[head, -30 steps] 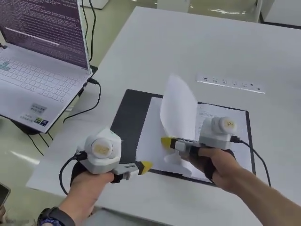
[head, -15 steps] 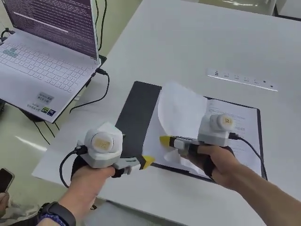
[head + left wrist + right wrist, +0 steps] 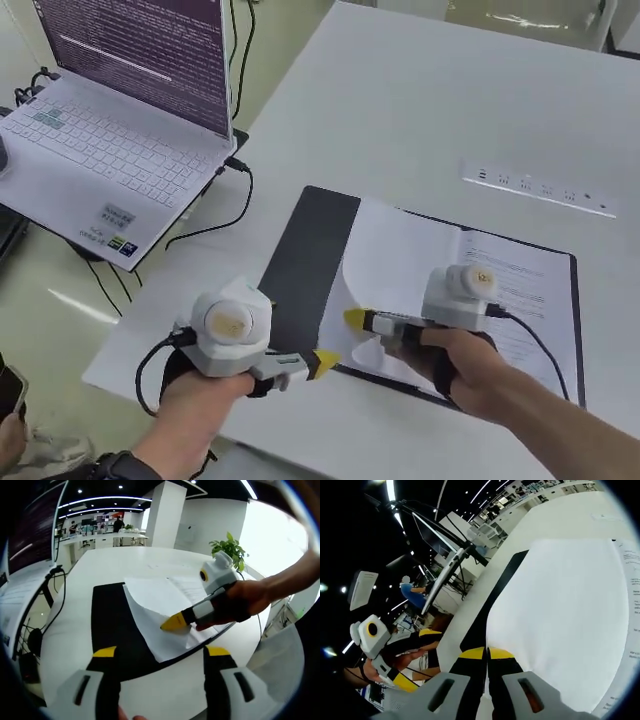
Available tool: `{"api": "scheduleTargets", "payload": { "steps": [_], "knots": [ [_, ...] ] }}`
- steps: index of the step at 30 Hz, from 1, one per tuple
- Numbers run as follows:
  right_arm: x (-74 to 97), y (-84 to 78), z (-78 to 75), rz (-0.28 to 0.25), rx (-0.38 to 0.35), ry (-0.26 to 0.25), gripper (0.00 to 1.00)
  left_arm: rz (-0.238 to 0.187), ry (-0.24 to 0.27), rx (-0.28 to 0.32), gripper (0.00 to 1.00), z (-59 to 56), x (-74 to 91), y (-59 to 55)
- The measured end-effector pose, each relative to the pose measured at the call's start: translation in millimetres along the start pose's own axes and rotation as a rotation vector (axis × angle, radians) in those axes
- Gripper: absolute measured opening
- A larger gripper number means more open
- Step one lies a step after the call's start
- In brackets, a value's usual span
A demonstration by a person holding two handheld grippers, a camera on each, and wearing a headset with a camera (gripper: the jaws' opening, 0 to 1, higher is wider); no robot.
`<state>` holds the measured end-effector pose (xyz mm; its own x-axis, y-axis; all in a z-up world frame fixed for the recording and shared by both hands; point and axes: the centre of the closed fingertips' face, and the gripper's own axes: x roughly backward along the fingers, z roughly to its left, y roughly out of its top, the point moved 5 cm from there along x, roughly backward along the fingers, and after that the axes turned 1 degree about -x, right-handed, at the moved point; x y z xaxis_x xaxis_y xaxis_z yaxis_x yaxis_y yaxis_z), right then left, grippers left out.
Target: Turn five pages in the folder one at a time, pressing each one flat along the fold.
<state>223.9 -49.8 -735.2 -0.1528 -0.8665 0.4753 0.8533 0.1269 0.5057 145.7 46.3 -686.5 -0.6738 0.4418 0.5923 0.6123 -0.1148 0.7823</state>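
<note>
The folder (image 3: 305,260) lies open on the white tabletop (image 3: 420,100), its black inside cover bare on the left and a printed sheet (image 3: 530,290) flat on the right. 1 blank white page (image 3: 400,265) arches over the fold between them, its free edge lifted and curled toward the black cover.

The right gripper (image 3: 355,320) reaches in from the near right side, its yellow tips pressed together on the near corner of that page. In the right gripper view the 2 jaws meet with only a thin line between them, and the page (image 3: 560,615) spreads out from them, with the folder's black cover (image 3: 492,605) beside it.

The left gripper (image 3: 325,362) is just off the near left edge of the folder, over the tabletop, touching nothing. In the left gripper view its jaws stand wide apart and hold nothing, and the right gripper (image 3: 172,623) shows on the curled page (image 3: 150,600).

A laptop (image 3: 110,140) sits open to the left, off the tabletop. A power strip (image 3: 540,188) lies beyond the folder.
</note>
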Motion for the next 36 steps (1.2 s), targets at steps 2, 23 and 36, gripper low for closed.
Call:
{"api": "scheduleTargets", "payload": {
  "steps": [2, 23, 36],
  "knots": [
    [-4.0, -2.2, -2.3, 0.01, 0.001, -0.014, 0.0, 0.0, -0.003, -0.005, 0.68, -2.2, -1.5, 0.7],
    [-20.7, -9.8, -17.8, 0.036, -0.052, -0.02, 0.1, 0.009, -0.018, 0.024, 0.68, -3.8, -5.9, 0.2],
    [-9.3, -15.0, -9.1, 0.019, -0.048, 0.034, 0.27, 0.043, -0.041, 0.006, 0.58, -3.5, -10.1, -2.5]
  ]
}}
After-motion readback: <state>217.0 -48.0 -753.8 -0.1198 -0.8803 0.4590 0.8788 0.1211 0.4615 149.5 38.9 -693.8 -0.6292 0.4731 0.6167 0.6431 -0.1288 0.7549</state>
